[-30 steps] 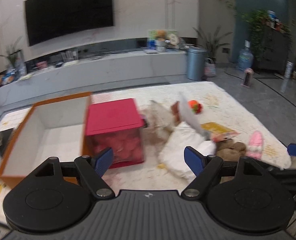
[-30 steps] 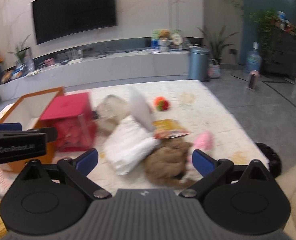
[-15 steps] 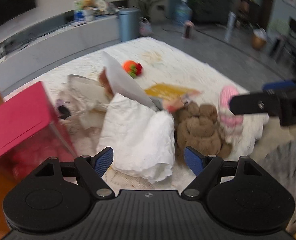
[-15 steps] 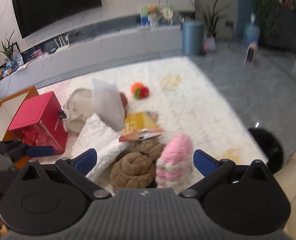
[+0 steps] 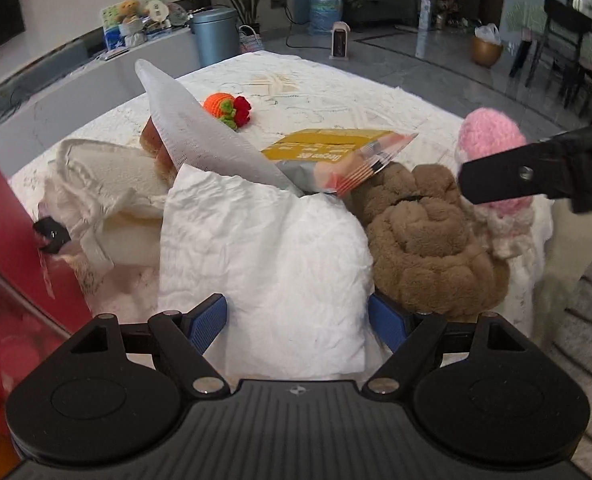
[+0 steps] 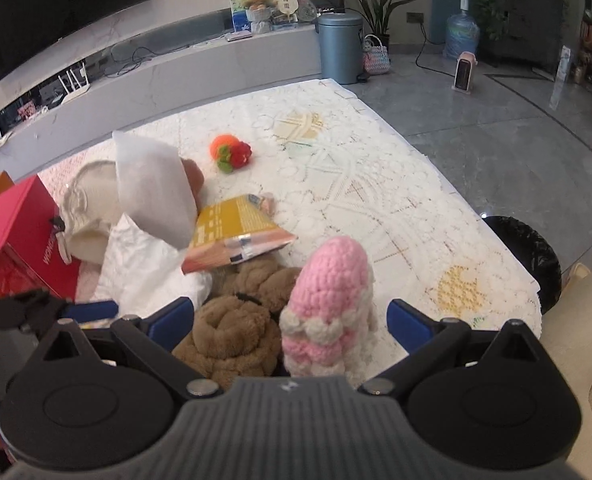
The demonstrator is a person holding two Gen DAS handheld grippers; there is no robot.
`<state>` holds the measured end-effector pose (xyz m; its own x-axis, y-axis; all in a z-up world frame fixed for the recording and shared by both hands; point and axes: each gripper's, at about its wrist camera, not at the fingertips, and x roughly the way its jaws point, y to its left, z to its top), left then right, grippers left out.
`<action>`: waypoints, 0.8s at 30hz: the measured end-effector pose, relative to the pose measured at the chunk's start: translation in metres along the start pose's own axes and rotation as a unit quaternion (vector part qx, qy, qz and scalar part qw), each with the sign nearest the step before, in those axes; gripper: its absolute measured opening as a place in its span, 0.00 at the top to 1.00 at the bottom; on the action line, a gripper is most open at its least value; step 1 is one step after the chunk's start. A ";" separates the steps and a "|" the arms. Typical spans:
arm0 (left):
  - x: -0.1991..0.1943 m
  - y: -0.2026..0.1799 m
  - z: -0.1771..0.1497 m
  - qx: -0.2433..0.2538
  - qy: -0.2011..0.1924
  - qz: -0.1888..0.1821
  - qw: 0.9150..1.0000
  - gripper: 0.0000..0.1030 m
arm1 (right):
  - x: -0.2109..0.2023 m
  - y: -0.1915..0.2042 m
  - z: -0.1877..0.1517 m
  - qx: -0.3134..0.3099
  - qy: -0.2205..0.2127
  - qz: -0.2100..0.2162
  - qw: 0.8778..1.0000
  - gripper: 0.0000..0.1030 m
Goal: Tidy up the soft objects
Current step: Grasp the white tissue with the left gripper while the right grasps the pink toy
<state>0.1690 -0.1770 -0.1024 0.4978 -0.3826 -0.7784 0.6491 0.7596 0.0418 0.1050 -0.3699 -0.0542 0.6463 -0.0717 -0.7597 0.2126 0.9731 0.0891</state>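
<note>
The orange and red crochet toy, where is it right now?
The crochet toy lies alone on the lace tablecloth, beyond the yellow packet.

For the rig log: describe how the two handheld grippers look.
Both match: the left gripper and right gripper have matte black bodies with ribbed grey centres, round black discs either side, silver pivot screws, and blue pads on the fingertips. A small logo marks each centre. No cables or sleeves are visible.
</note>
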 end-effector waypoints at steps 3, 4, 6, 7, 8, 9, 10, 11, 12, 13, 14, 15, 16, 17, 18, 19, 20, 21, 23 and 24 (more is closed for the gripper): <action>0.004 0.013 0.001 -0.029 0.004 -0.019 0.999 0.08 | 0.001 -0.002 -0.002 0.011 0.004 0.023 1.000 0.02; 0.004 0.019 0.000 -0.044 0.004 -0.030 0.999 0.10 | 0.000 -0.002 -0.002 0.012 0.006 0.029 1.000 0.02; 0.002 0.027 -0.003 -0.059 -0.002 -0.043 0.997 0.15 | -0.001 0.001 -0.003 -0.008 0.008 0.027 1.000 0.02; 0.001 0.030 -0.004 -0.058 -0.004 -0.049 0.997 0.23 | -0.003 0.002 -0.003 -0.024 0.007 0.020 0.999 0.02; -0.001 0.032 -0.004 -0.057 -0.006 -0.053 0.997 0.30 | -0.004 0.003 -0.003 -0.036 0.003 0.010 0.999 0.02; -0.003 0.036 -0.005 -0.061 -0.007 -0.059 0.996 0.34 | -0.005 0.003 -0.002 -0.042 0.000 0.000 0.999 0.02; -0.004 0.040 -0.007 -0.069 -0.009 -0.068 0.995 0.42 | -0.005 0.001 0.000 -0.042 0.001 -0.009 0.999 0.02; -0.006 0.045 -0.008 -0.082 -0.011 -0.078 0.994 0.46 | -0.004 -0.004 0.002 -0.037 0.003 -0.017 0.999 0.02; -0.006 0.050 -0.010 -0.098 -0.011 -0.086 0.991 0.47 | -0.001 -0.007 0.004 -0.034 0.009 -0.030 0.999 0.02; -0.005 0.056 -0.010 -0.113 -0.010 -0.090 0.989 0.51 | 0.002 -0.008 0.005 -0.039 0.017 -0.051 0.998 0.02; -0.005 0.060 -0.012 -0.124 -0.011 -0.092 0.988 0.55 | 0.007 -0.008 0.006 -0.050 0.019 -0.075 0.996 0.02; -0.005 0.064 -0.013 -0.132 -0.013 -0.094 0.987 0.56 | 0.011 -0.009 0.007 -0.059 0.019 -0.091 0.994 0.02; -0.005 0.067 -0.012 -0.140 -0.014 -0.097 0.985 0.65 | 0.016 -0.010 0.008 -0.061 0.024 -0.100 0.993 0.02; -0.006 0.066 -0.012 -0.152 -0.016 -0.101 0.983 0.75 | 0.021 -0.013 0.010 -0.053 0.031 -0.097 0.993 0.02; -0.007 0.071 -0.013 -0.169 -0.017 -0.110 0.979 0.79 | 0.025 -0.016 0.010 -0.040 0.037 -0.086 0.995 0.02; -0.006 0.075 -0.014 -0.187 -0.017 -0.115 0.975 0.84 | 0.028 -0.020 0.011 -0.026 0.041 -0.075 0.996 0.02; -0.004 0.080 -0.015 -0.202 -0.018 -0.118 0.972 0.86 | 0.031 -0.022 0.011 -0.015 0.042 -0.064 0.997 0.02; -0.004 0.082 -0.016 -0.209 -0.019 -0.119 0.970 0.86 | 0.034 -0.023 0.010 -0.008 0.044 -0.058 0.997 0.03; -0.006 0.079 -0.016 -0.202 -0.025 -0.115 0.972 0.89 | 0.036 -0.023 0.010 -0.008 0.044 -0.048 0.998 0.16; -0.007 0.075 -0.015 -0.191 -0.030 -0.109 0.975 0.89 | 0.037 -0.023 0.010 -0.005 0.045 -0.036 0.998 0.26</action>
<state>0.2052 -0.1093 -0.1032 0.4115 -0.5783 -0.7044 0.4869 0.7929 -0.3665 0.1313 -0.3976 -0.0775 0.5610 -0.1220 -0.8188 0.2484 0.9683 0.0258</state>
